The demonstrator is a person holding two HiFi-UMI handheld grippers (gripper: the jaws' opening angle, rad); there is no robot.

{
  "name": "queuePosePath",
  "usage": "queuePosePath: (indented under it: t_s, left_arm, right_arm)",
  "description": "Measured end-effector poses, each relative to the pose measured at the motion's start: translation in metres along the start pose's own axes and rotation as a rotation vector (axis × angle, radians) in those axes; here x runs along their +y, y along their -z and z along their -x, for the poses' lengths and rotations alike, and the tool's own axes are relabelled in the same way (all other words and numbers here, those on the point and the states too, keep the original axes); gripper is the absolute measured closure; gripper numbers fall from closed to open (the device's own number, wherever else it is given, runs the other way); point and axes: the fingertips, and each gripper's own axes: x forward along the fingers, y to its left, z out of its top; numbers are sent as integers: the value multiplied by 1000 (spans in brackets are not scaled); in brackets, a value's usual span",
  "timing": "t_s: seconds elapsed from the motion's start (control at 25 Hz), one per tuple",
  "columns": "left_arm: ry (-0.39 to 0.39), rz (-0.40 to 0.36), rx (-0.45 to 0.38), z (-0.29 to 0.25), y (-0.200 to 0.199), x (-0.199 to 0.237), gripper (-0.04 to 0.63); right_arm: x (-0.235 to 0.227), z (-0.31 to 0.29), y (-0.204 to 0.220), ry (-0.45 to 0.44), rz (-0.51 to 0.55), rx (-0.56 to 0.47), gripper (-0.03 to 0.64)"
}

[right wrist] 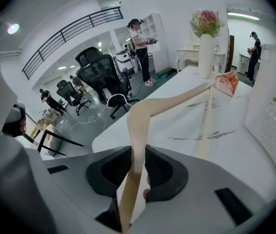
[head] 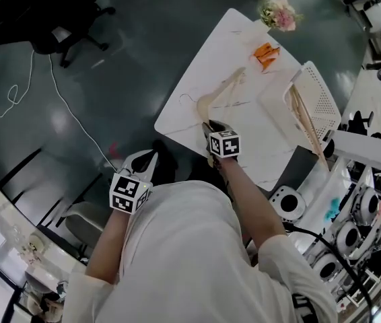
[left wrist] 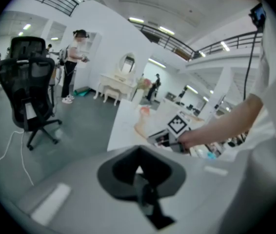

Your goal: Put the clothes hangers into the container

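The clothes hanger point(head: 212, 98) sits at the near edge of the desk point(head: 204, 56), one arm clamped in my right tool point(right wrist: 138, 170); grasp done, I reckon, so next I carry it rightward into the white container point(head: 324, 98), left tool point(left wrist: 139, 174) closed on nothing.

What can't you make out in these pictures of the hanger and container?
- Inside of the container: right gripper view shows only its perforated wall, cut by the edge.
- Orange item: head view, too small to identify.
- Near end of the held hanger: right gripper view, hidden under the right gripper.
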Motion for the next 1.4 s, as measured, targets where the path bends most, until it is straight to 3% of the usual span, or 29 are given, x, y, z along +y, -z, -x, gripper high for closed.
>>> queuePosePath:
  t_s: [0.24, 0.52, 1.0, 1.4]
  left_arm:
    - [58, -45, -7, -24, -14, -29, 595]
    - [76, -62, -47, -54, -43, -67, 595]
    - [125, -124, -59, -98, -73, -131, 596]
    - [160, -178, -29, -122, -78, -169, 596]
  right_arm:
    - [-11, 50, -16, -63, 14, -56, 534]
    - [-6, 119, -31, -252, 72, -81, 534]
    - [-32, 250, -51, -355, 193, -157, 534]
    - [-117, 333, -46, -369, 127, -89, 534]
